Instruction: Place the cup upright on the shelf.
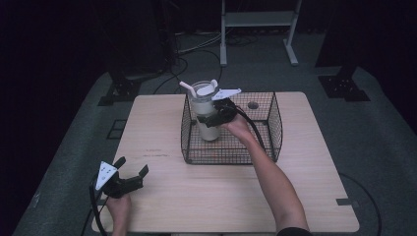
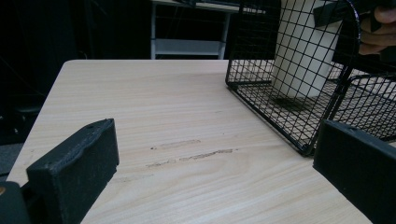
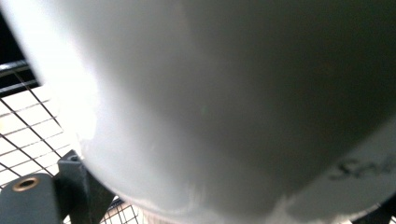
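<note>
White tumbler (image 1: 205,114) stands upright inside the wire basket (image 1: 273,129), our right tool (image 1: 215,117) clenched around its side. We judge we are placing or lifting it; next needs a steady vertical move. Our left tool (image 1: 129,174) rests released on the tabletop (image 1: 206,191).

A light wooden table (image 1: 206,196) stands on grey carpet (image 1: 373,142). Faint scuff marks (image 2: 191,154) run across the tabletop's grain. Behind the table, a pale metal frame with a low shelf (image 1: 258,19) stands in the dark background, and black cables (image 1: 182,61) trail over the floor near a black stand base (image 1: 343,87).
</note>
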Tool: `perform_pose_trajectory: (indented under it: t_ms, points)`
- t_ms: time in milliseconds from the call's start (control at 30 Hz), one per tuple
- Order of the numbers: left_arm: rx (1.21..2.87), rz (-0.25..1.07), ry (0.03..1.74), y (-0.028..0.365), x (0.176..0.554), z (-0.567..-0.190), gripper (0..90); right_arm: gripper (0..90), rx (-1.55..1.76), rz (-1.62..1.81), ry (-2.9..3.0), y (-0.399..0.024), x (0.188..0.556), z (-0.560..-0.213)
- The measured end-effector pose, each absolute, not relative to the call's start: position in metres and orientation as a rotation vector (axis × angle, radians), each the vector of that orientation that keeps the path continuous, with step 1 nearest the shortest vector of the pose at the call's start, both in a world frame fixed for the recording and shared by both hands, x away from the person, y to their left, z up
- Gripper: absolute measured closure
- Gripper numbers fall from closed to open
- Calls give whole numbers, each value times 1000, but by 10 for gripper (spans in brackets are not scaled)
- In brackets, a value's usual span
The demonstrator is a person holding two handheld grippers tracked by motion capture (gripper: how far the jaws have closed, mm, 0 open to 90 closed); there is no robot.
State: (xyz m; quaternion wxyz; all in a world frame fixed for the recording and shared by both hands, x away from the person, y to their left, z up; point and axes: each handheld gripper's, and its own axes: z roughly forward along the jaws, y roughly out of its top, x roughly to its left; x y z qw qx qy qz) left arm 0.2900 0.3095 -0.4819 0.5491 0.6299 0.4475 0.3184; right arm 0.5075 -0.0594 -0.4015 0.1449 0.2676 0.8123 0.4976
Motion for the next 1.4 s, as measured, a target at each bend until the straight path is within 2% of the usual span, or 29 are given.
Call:
perform_pose_trajectory:
  t_ms: [1400]
  points:
    - [1496,750,1059,310,290,-482,0,82,643,1432,2366,-62,508,-418]
